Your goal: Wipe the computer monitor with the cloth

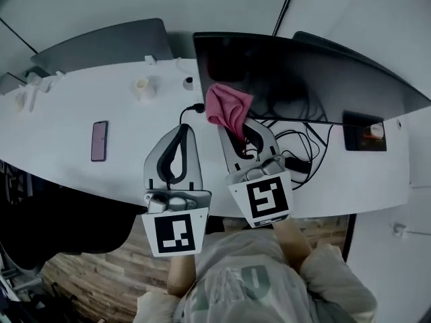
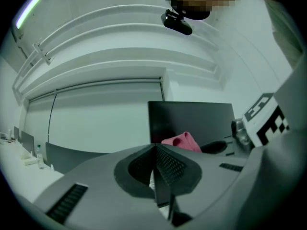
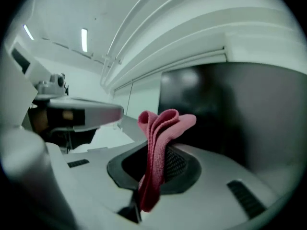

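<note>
Nearest is the person's pale shirt, with both forearms reaching forward to the two marker cubes. The left gripper (image 1: 182, 130) has its jaws pressed together, pad against pad, with nothing between them, as the left gripper view (image 2: 156, 151) shows. It is held just to the left of the right gripper (image 1: 240, 135), the two close side by side but apart. The right gripper's jaws are clamped on a folded pink cloth (image 3: 159, 131), which runs up between the pads and sticks out past the tips in a loose, bunched fold. In the head view the cloth (image 1: 228, 108) lies ahead of the right jaws, over the lower left corner of the monitor (image 1: 310, 79); whether it touches the glass cannot be told. From the left jaws the cloth (image 2: 182, 141) shows ahead and slightly right, in front of the dark monitor (image 2: 191, 120). In the right gripper view the monitor (image 3: 244, 114) fills the space ahead and to the right of the jaws, its screen dark. Just right of the right jaws, under the screen, a tangle of black cables (image 1: 299, 143) lies on the white tabletop (image 1: 60, 123). Well to the left of the left jaws a phone (image 1: 99, 140) lies flat, and farther ahead stands a small pale cup-like object (image 1: 143, 86).
</note>
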A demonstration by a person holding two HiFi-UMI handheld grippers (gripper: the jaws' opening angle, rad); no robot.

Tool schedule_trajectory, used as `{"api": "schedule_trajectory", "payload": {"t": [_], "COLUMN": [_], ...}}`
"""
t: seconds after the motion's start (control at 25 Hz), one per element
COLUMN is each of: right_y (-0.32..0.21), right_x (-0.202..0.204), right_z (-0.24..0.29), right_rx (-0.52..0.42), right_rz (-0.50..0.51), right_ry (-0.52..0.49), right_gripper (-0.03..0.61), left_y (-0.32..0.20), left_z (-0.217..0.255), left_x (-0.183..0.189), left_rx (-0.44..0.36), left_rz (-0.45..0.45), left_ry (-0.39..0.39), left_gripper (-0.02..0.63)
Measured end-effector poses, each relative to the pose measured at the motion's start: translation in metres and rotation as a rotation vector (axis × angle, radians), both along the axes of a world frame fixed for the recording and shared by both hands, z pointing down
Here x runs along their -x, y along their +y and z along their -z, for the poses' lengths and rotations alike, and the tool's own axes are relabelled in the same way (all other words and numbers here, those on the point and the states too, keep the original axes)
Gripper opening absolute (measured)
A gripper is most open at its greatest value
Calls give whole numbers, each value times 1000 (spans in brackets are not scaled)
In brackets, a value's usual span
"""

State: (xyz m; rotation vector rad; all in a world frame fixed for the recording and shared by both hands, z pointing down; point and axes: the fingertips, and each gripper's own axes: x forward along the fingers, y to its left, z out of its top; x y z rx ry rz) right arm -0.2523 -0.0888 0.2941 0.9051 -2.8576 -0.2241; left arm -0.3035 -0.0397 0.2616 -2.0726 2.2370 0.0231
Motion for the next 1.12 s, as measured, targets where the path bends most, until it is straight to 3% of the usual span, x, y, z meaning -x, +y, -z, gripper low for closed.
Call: {"api": "schedule_trajectory", "payload": {"t": [0.24, 0.44, 0.64, 0.84, 1.12], "right_y": [-14, -28, -29, -28, -25], "right_x": [-137, -248, -334, -383, -407], "right_z": [68, 80, 69, 55, 53], "right_rx": [-59, -80, -79, -113, -125], "right_rz": [-197, -339, -447, -469, -460], "right_ry": [-143, -145, -131, -57, -106], "right_gripper": [54, 54, 54, 54, 54], "left_y": [-39, -59, -66, -60, -51], "left_z": [32, 46, 49, 47, 38], "left_x": [-122, -225, -307, -357, -380], "left_rx": [-45, -47, -82, -106, -110], "left_rz": [-193, -320, -428, -430, -393], "left_ry": [-20, -40, -49, -56, -88], "left_gripper": [15, 15, 15, 15, 15]}}
